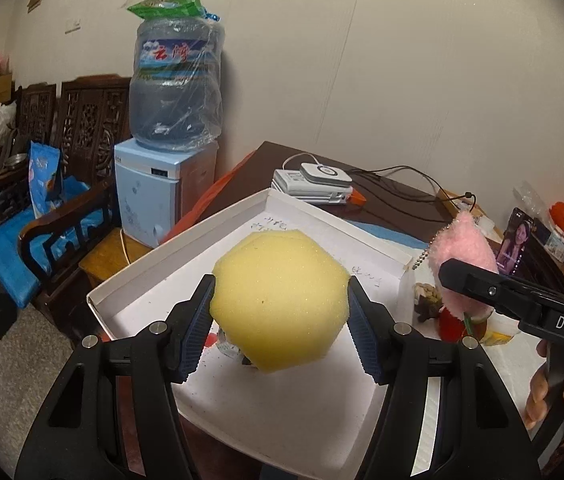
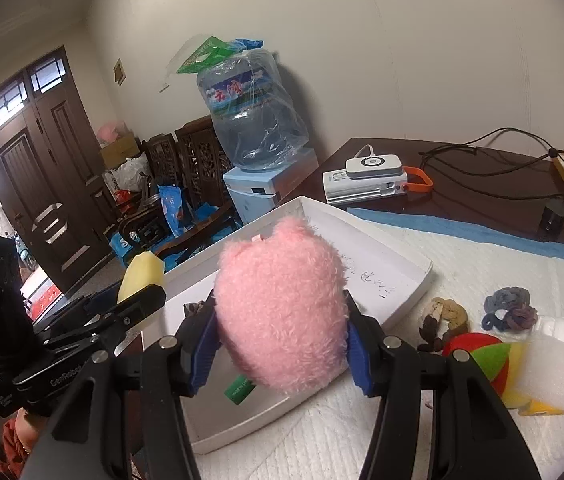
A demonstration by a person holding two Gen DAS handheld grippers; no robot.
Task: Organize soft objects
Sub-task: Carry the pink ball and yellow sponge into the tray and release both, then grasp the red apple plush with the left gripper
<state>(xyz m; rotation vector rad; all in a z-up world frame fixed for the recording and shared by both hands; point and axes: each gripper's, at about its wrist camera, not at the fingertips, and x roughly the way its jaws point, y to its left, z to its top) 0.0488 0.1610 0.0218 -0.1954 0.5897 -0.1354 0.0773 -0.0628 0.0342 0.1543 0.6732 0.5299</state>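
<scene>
A yellow sponge was held in the left gripper and a pink plush toy in the right gripper — both over the white tray; lowering and release were judged due next.

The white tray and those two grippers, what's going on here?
A person is sorting soft things with a handheld gripper in each hand. The left gripper is shut on a yellow foam sponge, held above the shallow white cardboard tray. The right gripper is shut on a fluffy pink plush toy, also over the tray. A red, green and yellow soft ball and knotted hair ties lie on the white mat beside it.
</scene>
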